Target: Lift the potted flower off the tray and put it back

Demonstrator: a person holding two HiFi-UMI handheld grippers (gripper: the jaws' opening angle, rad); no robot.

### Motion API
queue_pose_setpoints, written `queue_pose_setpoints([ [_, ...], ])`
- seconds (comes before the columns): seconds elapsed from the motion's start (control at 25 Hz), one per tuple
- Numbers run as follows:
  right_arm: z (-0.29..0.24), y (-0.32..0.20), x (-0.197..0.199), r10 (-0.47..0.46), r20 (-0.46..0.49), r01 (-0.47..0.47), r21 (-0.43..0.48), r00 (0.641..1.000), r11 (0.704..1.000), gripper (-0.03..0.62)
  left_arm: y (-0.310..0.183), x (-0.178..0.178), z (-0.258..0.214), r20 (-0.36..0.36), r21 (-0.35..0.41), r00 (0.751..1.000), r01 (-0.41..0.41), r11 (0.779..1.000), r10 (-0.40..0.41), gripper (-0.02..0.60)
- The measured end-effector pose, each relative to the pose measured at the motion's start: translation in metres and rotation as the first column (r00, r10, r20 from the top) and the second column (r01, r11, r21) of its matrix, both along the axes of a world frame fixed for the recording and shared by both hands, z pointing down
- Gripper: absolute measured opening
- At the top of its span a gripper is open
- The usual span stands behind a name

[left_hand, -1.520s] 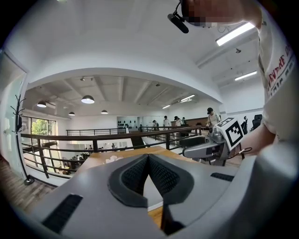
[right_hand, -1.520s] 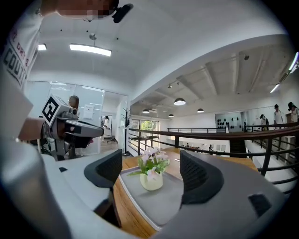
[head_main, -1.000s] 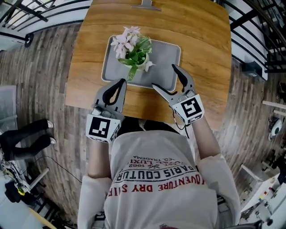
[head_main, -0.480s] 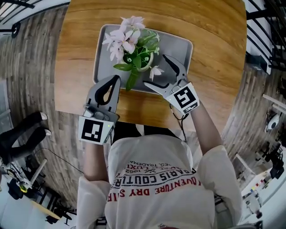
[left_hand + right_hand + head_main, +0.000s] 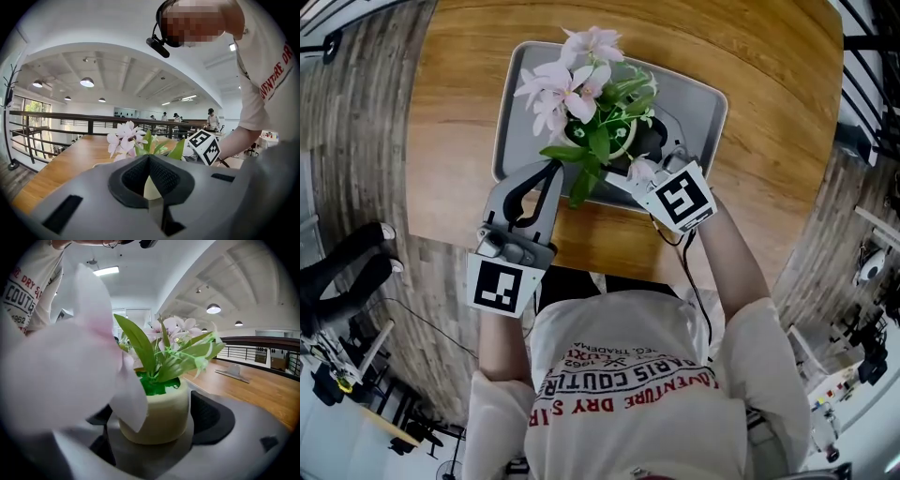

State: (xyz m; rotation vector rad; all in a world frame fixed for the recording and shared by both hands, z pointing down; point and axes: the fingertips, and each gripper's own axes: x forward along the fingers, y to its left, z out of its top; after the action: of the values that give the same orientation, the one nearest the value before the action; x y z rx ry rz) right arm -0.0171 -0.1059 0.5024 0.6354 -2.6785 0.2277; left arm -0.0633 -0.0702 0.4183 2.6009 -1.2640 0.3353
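The potted flower (image 5: 581, 89) has pink blooms, green leaves and a cream pot (image 5: 159, 404), and it stands on the grey tray (image 5: 698, 103). My right gripper (image 5: 154, 427) reaches over the tray's near edge. Its jaws have just been opening and now stand wide on either side of the pot, with a sliver of room at the right pad (image 5: 213, 418). A petal close to the lens hides the left pad. My left gripper (image 5: 551, 171) is shut and empty at the tray's near left edge. In the left gripper view the pot (image 5: 151, 187) shows just beyond its tips.
The tray lies on a round wooden table (image 5: 769, 112) whose near edge runs under both grippers. A flat grey stand (image 5: 233, 372) sits at the table's far side. Black railings (image 5: 56, 124) ring the table, with plank floor (image 5: 356, 112) to the left.
The right gripper has come forward over the tray until its jaws flank the pot. The left gripper has moved up to the tray's near left edge, still shut.
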Motion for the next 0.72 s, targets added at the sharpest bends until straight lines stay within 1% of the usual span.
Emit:
queue_pose_setpoints([
  [0.12,0.000,-0.005,-0.006,-0.004,0.004,0.004,-0.006,1.000,1.000,0.486,-0.004,-0.004,0.004,-0.005,-0.002,1.000,0.011,1.000,-0.011,0.012],
  [0.32,0.002,-0.011,-0.010,0.002,-0.016,-0.003,-0.019,1.000,1.000,0.488,-0.006,-0.010,0.011,-0.002,-0.011,1.000,0.020,1.000,-0.020,0.012],
  [0.56,0.003,-0.012,-0.010,-0.058,-0.015,0.057,-0.021,0.998,0.998,0.488,-0.008,-0.013,0.018,-0.003,-0.033,1.000,0.015,0.999,-0.015,0.012],
  [0.72,0.003,-0.013,-0.009,-0.069,-0.035,0.069,0.003,0.997,0.998,0.488,-0.009,-0.017,0.021,-0.001,-0.043,1.000,0.015,0.999,-0.015,0.012],
])
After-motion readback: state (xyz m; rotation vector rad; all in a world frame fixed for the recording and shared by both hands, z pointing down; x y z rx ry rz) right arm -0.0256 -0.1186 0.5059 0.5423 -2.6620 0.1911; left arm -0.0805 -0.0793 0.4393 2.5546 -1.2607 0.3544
